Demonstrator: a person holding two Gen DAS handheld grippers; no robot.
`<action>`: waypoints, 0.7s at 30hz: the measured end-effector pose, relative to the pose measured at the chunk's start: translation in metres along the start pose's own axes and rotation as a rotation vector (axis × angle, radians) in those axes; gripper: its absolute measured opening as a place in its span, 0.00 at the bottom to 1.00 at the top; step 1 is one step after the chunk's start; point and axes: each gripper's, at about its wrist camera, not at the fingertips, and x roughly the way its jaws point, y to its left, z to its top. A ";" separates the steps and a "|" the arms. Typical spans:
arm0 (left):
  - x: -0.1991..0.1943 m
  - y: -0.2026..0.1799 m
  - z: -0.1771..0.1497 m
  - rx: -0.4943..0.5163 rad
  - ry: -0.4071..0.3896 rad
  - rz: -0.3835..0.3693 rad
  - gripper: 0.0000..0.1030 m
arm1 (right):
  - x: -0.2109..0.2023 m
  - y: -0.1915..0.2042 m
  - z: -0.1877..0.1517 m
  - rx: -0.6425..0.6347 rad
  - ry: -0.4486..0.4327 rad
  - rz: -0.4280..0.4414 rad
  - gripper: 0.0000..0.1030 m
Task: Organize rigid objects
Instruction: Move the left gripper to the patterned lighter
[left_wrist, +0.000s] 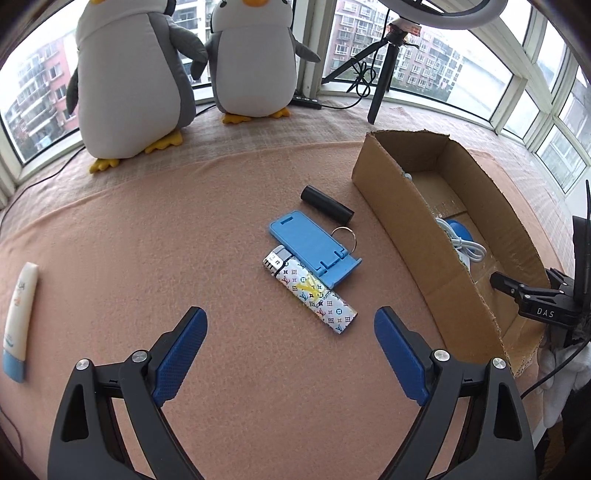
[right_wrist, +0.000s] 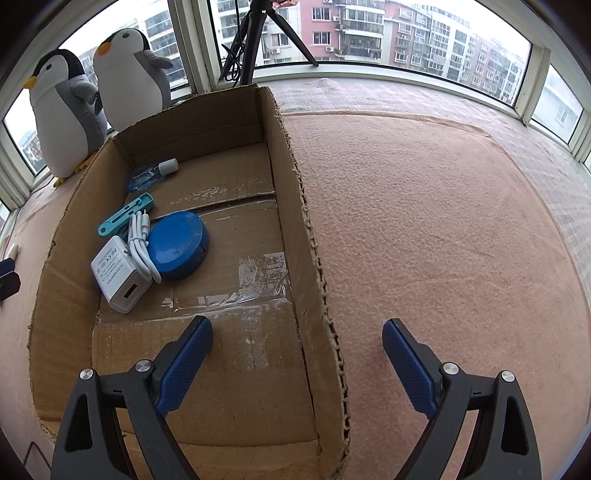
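The left gripper (left_wrist: 290, 334) hangs spread and empty just short of the patterned lighter (left_wrist: 309, 291), whose middle lies under the blue phone stand (left_wrist: 312, 246). Closing there could drag the stand or knock the black tube (left_wrist: 327, 204). The right gripper (right_wrist: 297, 349), also spread and empty, straddles the cardboard box (right_wrist: 314, 258) wall and might snag it

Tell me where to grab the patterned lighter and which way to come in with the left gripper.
Grip the patterned lighter on its lower body, the end nearest the left gripper. Its metal-capped end is tucked against the blue phone stand, apparently under its lip, so that end looks crowded. The lighter lies flat and diagonal, so probably come from above, jaws turned across its long flat sides.
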 end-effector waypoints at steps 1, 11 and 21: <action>0.004 0.001 0.000 -0.010 0.012 0.004 0.89 | 0.000 0.000 0.000 0.000 0.000 0.000 0.88; 0.027 -0.006 0.003 -0.064 0.061 0.035 0.79 | 0.000 0.000 0.000 -0.001 0.000 0.000 0.88; 0.040 -0.013 0.011 -0.037 0.081 0.091 0.54 | -0.001 0.001 0.000 -0.004 0.001 -0.002 0.88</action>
